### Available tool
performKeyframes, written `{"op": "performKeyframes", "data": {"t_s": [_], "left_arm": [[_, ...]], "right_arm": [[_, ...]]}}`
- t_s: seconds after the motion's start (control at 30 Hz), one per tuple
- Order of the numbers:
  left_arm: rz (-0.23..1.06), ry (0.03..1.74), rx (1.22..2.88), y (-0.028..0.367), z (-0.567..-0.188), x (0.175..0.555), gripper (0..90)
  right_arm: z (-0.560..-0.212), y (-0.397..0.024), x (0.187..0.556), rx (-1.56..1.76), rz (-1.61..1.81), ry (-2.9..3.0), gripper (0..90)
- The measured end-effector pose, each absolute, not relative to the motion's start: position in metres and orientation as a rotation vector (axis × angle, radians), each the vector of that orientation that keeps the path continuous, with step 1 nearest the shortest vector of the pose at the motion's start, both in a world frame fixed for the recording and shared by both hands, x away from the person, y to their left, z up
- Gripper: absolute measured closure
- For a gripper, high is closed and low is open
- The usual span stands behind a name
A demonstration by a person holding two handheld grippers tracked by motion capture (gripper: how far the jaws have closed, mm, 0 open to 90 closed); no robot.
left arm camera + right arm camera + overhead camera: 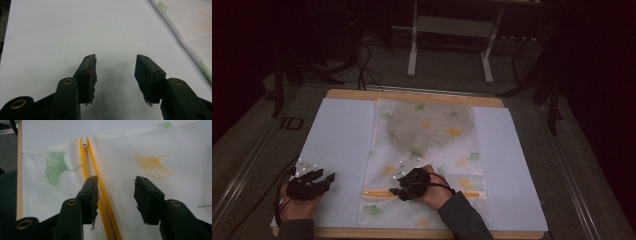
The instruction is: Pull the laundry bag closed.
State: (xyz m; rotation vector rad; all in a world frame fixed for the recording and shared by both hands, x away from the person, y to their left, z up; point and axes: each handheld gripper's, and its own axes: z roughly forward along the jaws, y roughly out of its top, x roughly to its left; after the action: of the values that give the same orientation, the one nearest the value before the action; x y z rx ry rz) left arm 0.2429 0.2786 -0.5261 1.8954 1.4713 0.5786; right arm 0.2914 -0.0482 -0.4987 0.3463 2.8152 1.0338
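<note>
Table [343, 94] under white sheet [337, 135], leaf-print bag [427, 130] on it, dark room.

White ginkgo-print mesh bag [427, 145] flat; orange zip [100, 187] w/ white pull.

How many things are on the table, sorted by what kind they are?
Grippers: 2, the left gripper and the right gripper, both open.
Leaf-print mesh bags: 1, the mesh bag with an orange zipper.
White sheets: 1, the white sheet under it all.
Total: 4
</note>
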Motion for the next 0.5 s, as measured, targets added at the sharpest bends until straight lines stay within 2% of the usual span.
{"op": "performKeyframes", "data": {"t_s": [0.5], "left_arm": [[0.579,1.471,1.898,0.279,-0.526,0.243,51.5]], "right_arm": [[-0.506,-0.03,0.292,0.306,1.041,2.85,56.3]]}}
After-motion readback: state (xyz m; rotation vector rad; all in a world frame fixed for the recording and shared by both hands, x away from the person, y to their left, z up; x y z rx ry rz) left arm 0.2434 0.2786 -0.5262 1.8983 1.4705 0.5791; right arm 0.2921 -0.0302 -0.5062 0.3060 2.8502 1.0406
